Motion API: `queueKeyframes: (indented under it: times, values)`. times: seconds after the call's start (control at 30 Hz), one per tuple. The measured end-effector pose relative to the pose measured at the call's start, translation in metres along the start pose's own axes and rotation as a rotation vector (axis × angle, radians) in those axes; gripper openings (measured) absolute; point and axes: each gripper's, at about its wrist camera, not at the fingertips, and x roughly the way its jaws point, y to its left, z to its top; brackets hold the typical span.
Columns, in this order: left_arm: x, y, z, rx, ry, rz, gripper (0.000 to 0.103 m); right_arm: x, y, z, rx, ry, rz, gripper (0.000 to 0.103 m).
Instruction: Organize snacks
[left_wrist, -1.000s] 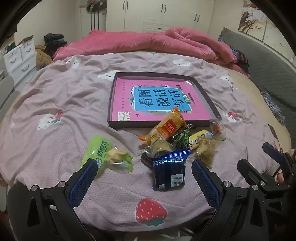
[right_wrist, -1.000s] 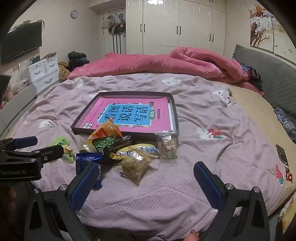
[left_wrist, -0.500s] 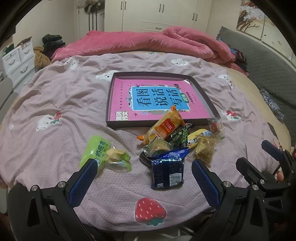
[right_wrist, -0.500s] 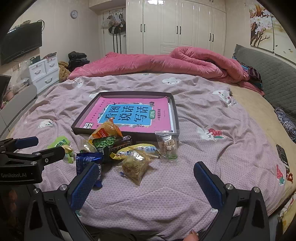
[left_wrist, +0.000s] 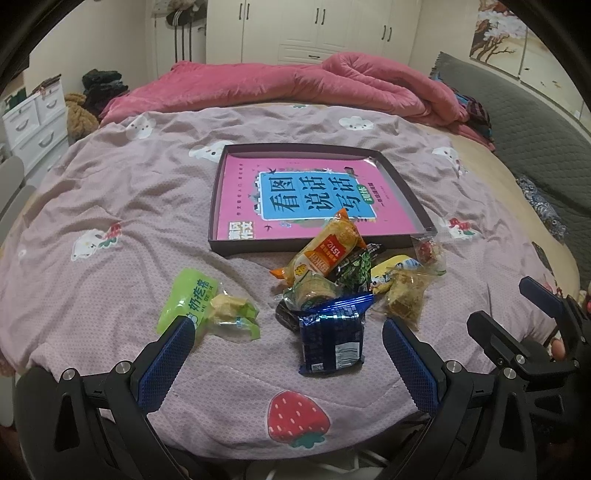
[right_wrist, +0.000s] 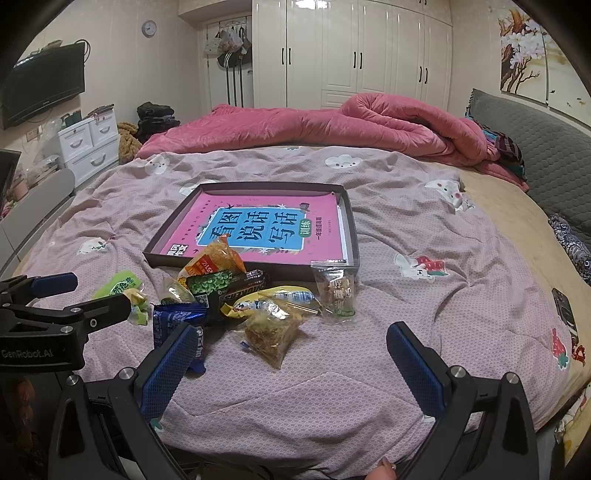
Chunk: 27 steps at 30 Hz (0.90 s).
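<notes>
Both hand-held grippers empty, jaws wide, strawberry print (left_wrist: 297, 418) left view only, wall clock (right_wrist: 149, 28) right view only

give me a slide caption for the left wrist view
Open left gripper hovers over a dark blue snack packet, snack pile before the tray.

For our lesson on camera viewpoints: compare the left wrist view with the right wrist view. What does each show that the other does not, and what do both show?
Only the left wrist view shows the strawberry print on the bedspread near the camera, and the right hand-held gripper from the side.

Only the right wrist view shows the wall television, the clock, a phone on the bed, and the left hand-held gripper from the side.

Both show the dark tray holding the pink book, the snack pile including the blue packet, and the pink duvet.
</notes>
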Motion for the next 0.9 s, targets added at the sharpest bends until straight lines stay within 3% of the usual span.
queueKeyframes:
  times: [0.9]
  values:
    - [-0.0012,-0.0013,-0.0025,0.011,0.009,-0.006,0.101,-0.0006,-0.0001,0.0001,0.001,0.001,0.001,0.103]
